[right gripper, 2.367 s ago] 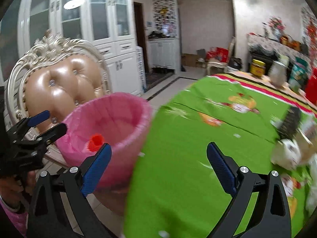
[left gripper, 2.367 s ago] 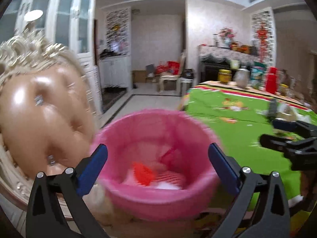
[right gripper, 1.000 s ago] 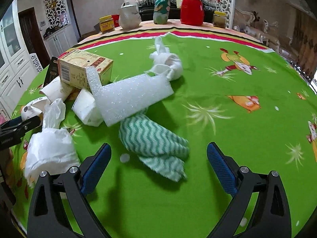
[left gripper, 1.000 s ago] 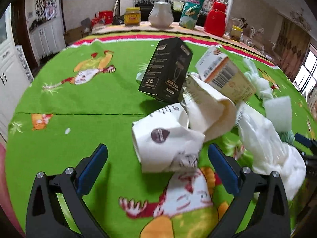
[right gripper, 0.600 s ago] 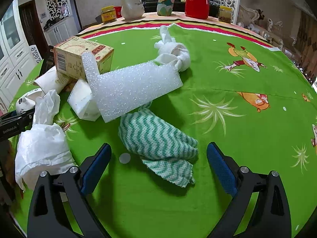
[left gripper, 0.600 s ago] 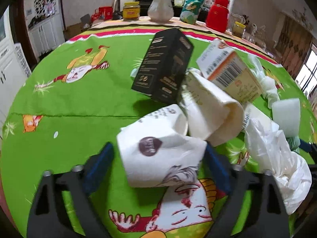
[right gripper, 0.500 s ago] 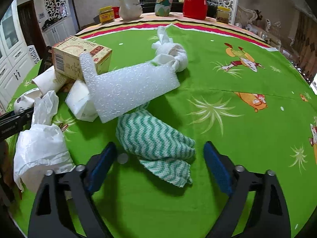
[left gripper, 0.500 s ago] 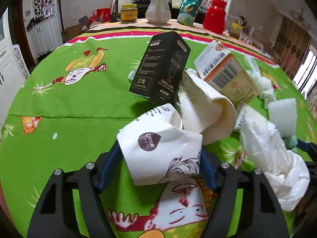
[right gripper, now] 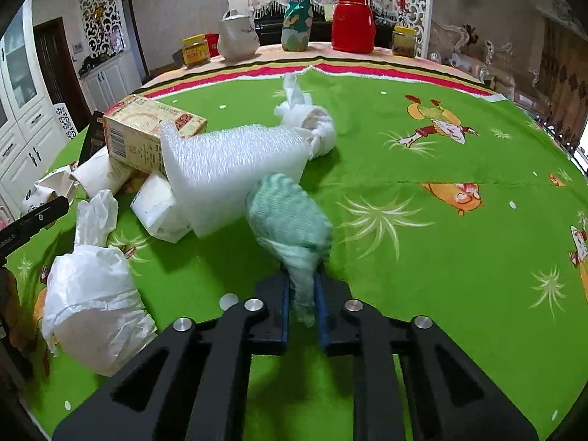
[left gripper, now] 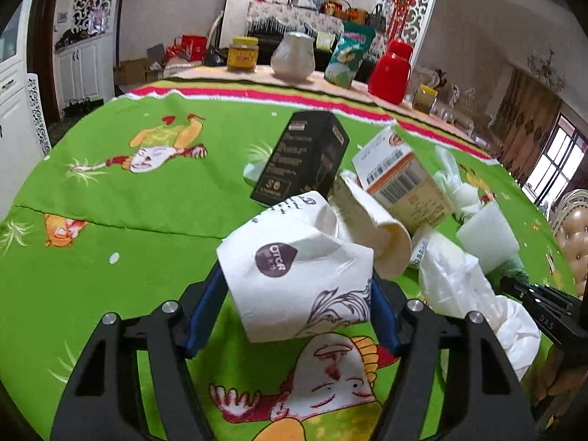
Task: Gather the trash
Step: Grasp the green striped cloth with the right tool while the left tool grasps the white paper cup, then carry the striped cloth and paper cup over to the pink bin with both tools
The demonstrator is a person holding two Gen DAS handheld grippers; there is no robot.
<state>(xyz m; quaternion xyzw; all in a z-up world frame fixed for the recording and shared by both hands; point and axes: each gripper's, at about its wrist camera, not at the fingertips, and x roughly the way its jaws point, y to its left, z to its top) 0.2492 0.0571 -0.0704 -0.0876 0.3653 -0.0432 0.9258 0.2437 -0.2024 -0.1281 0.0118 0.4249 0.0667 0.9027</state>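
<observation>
A crumpled white paper cup [left gripper: 294, 257] with a brown logo sits between the blue pads of my left gripper [left gripper: 296, 283], whose jaws are closing and pressing its sides. In the right wrist view my right gripper [right gripper: 302, 283] is shut on a green-and-white striped cloth [right gripper: 290, 217], bunched and lifted off the green tablecloth [right gripper: 441, 257]. More trash lies between the two: a black box [left gripper: 301, 161], a cardboard carton [left gripper: 400, 183], a second paper cup [left gripper: 371, 220], a white plastic bag [right gripper: 92, 286], a foam sheet [right gripper: 235, 161] and a knotted white wad [right gripper: 312, 121].
Along the table's far edge stand a yellow-lidded jar [left gripper: 242, 53], a white jug [left gripper: 294, 58], a snack bag [left gripper: 349, 58] and a red thermos [left gripper: 391, 70]. A padded chair [left gripper: 573, 228] stands at the right. White cabinets [right gripper: 22, 136] line the left wall.
Both grippers swung from the pink bin to the trash pile. The left jaws closed onto the crumpled cup; the right jaws snapped shut on the striped cloth and bunched it upward.
</observation>
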